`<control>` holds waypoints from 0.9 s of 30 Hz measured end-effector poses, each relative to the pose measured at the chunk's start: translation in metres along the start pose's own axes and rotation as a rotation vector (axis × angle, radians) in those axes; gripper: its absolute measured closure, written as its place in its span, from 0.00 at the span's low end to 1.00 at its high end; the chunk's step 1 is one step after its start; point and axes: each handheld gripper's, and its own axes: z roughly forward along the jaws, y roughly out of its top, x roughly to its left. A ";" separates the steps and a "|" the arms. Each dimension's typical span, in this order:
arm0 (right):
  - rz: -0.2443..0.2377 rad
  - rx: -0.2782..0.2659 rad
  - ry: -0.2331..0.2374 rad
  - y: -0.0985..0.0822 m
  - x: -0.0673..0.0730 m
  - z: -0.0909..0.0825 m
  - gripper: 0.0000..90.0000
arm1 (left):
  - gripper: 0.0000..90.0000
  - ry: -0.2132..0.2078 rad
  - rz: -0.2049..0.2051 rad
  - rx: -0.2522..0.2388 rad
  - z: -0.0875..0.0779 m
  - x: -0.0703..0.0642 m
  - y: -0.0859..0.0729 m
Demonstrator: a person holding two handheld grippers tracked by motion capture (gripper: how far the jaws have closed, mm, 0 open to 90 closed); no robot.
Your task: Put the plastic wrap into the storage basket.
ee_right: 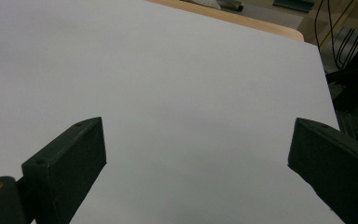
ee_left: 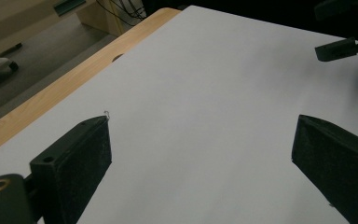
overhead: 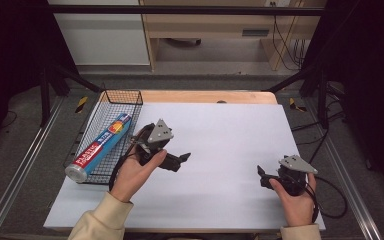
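A blue, red and white roll of plastic wrap (overhead: 99, 147) lies lengthwise in a black wire basket (overhead: 122, 91) at the table's left edge. Just right of the basket a hand holds my left gripper (overhead: 181, 161), which points right over the white sheet (overhead: 220, 135). In the left gripper view its jaws stand wide apart (ee_left: 200, 140) with only bare sheet between them. My right gripper (overhead: 261, 177) sits at the sheet's front right corner, pointing left. It is open too (ee_right: 198, 144), and nothing lies between its jaws. It also appears far off in the left gripper view (ee_left: 318, 29).
The white sheet covers most of a wooden table (overhead: 205, 96), whose far edge shows as a bare strip. Black frame posts (overhead: 45, 95) stand at both sides. Cables (overhead: 330, 195) trail off the right edge. Pale wooden furniture (overhead: 205, 30) stands beyond the table.
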 end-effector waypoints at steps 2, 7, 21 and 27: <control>0.001 0.001 -0.003 0.000 -0.001 -0.001 0.05 | 0.05 -0.014 0.006 0.002 0.004 -0.003 -0.001; 0.006 0.003 0.000 -0.002 -0.002 -0.002 0.05 | 0.04 -0.035 0.030 0.013 0.016 -0.010 -0.005; 0.008 0.010 0.010 -0.004 -0.004 -0.004 0.05 | 0.03 -0.074 0.032 0.047 0.042 -0.019 -0.031; 0.002 0.013 0.010 -0.005 -0.004 -0.005 0.05 | 0.03 -0.085 0.027 0.068 0.048 -0.019 -0.042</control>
